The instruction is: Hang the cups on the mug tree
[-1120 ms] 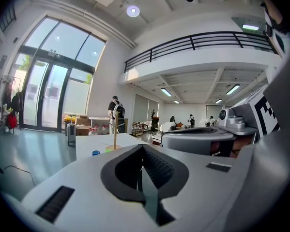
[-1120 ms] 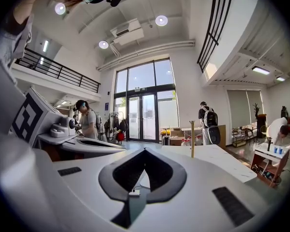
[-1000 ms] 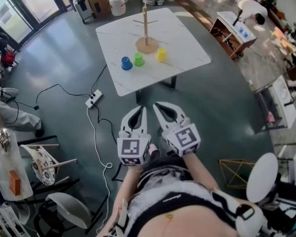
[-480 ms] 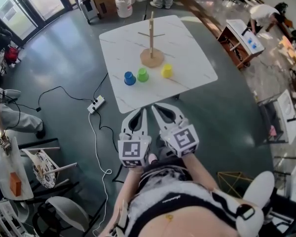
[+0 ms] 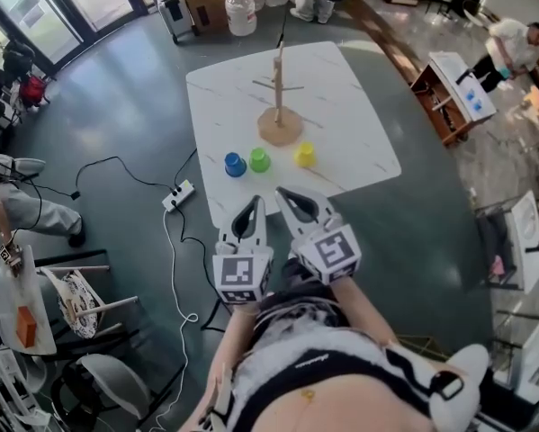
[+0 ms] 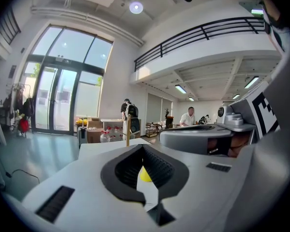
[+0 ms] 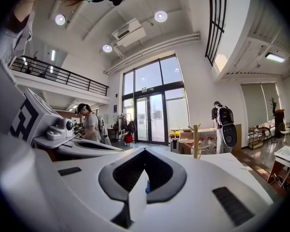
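Nothing is hanging yet, so the whole task is waiting to be done. The white tabletop is lying just ahead of both sets of fingers, its near edge right beyond their tips. Well beyond the fingers, the mug tree is standing upright on its round base, with its long axis running vertically. Its short pegs are sticking out sideways, all of them bare.

Between the tree and the fingers, three cups are sitting in a row, each apparently standing mouth-down with its axis vertical. The blue cup is sitting ahead and slightly left of the left fingertips, the green cup straight ahead of them, and the yellow cup ahead of the right fingertips. Which way any handle is pointing, I cannot tell.

The left gripper and the right gripper are pointing side by side toward the cups. Each is holding its fingers pressed together on nothing.
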{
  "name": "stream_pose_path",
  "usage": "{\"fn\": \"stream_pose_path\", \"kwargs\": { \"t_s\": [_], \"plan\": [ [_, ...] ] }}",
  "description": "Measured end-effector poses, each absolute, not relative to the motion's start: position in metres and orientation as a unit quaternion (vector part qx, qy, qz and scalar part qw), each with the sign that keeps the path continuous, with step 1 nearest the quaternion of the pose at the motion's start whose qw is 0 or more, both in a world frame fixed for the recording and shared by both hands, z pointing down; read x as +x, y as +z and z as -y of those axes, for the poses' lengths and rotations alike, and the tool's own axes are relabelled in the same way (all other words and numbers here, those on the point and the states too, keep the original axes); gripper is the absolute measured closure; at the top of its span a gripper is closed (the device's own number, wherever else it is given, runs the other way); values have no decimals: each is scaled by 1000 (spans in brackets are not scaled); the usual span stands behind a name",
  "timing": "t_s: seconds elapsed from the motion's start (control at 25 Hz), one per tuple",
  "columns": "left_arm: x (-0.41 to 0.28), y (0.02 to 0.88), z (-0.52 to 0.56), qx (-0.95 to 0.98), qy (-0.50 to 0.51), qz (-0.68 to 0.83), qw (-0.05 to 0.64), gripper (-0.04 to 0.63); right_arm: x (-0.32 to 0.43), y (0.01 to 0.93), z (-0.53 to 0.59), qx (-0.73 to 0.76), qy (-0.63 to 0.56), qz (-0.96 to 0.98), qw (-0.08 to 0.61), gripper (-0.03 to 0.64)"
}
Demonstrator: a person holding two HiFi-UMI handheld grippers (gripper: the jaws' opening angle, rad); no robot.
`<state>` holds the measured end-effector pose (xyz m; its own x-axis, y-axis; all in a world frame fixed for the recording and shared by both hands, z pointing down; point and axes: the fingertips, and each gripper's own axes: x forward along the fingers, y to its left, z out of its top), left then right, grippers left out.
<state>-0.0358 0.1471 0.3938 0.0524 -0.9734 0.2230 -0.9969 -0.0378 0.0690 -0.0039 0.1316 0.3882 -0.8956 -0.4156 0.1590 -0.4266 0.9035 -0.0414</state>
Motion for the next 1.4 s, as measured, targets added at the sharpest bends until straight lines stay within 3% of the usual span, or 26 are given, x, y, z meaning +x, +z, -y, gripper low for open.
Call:
{"fn": "stream_pose_path", "kwargs": {
  "t_s": [0.56, 1.4],
  "plan": [
    [-38, 412, -103, 701, 70, 702, 103, 600, 1, 400, -81, 203, 48, 975, 79, 614],
    [-106, 426, 5, 758, 79, 639, 104, 600, -55, 412, 19, 287, 50, 952, 93, 614]
  ]
}}
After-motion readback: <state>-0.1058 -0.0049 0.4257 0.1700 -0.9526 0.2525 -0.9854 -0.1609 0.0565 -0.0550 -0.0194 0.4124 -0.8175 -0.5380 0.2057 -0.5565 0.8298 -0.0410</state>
